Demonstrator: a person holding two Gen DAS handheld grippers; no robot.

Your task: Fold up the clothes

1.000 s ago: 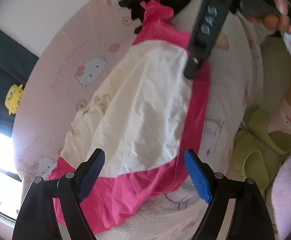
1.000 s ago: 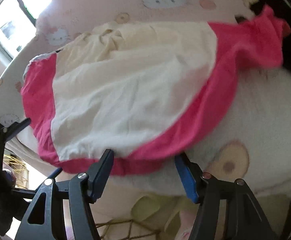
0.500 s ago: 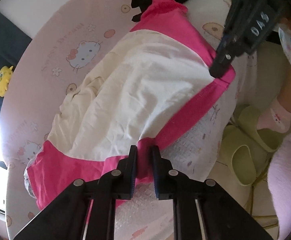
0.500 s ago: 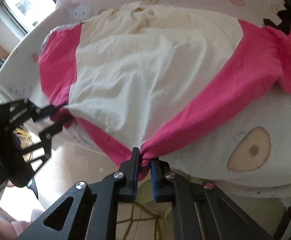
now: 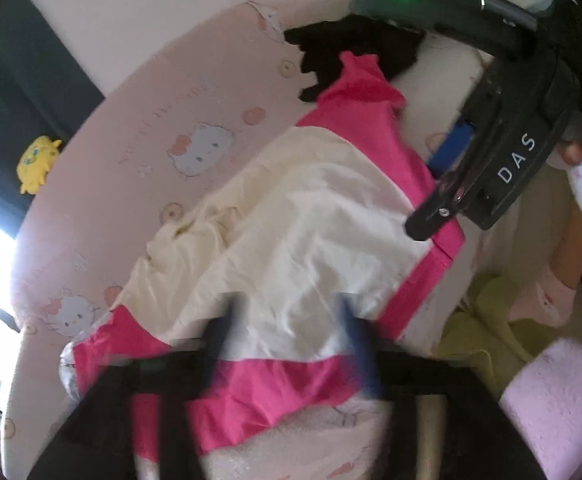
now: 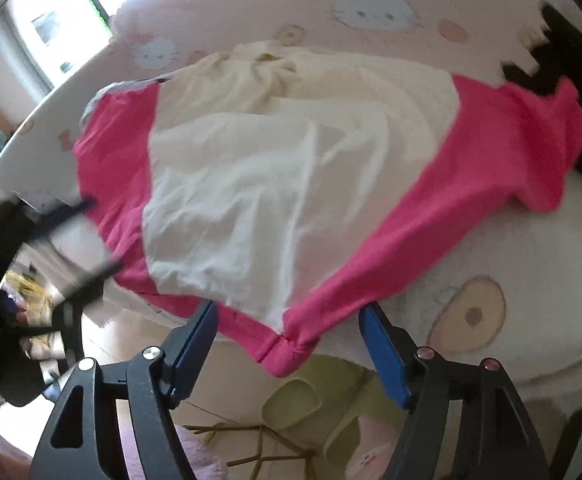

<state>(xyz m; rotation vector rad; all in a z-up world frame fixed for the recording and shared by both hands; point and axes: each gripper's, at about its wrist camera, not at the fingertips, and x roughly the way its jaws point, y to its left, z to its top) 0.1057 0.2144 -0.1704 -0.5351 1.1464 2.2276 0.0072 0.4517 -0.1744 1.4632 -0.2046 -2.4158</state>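
Note:
A cream garment with pink borders (image 5: 291,232) lies spread on the pink cartoon-cat bedsheet (image 5: 195,128). My left gripper (image 5: 287,336) hovers blurred over its near pink hem; the jaws are opening and nothing is pinched between them. In the right wrist view the same garment (image 6: 291,168) hangs slightly over the bed edge. My right gripper (image 6: 291,336) is opening too; the bunched pink corner (image 6: 287,356) sits between its blue pads without touching them. Each gripper appears in the other's view, the right gripper (image 5: 437,200) at the garment's right edge and the left gripper (image 6: 99,236) at its left edge.
A black garment (image 5: 351,48) lies at the far end of the bed, touching the pink border. Green slippers (image 6: 299,400) and a person's socked foot (image 5: 547,296) are on the floor beside the bed. A fluffy pink item (image 5: 551,392) is nearby. A yellow toy (image 5: 37,162) hangs at left.
Both grippers started open, shut on the pink hem and drew it toward the bed edge, and have now let go and opened. The left gripper has risen.

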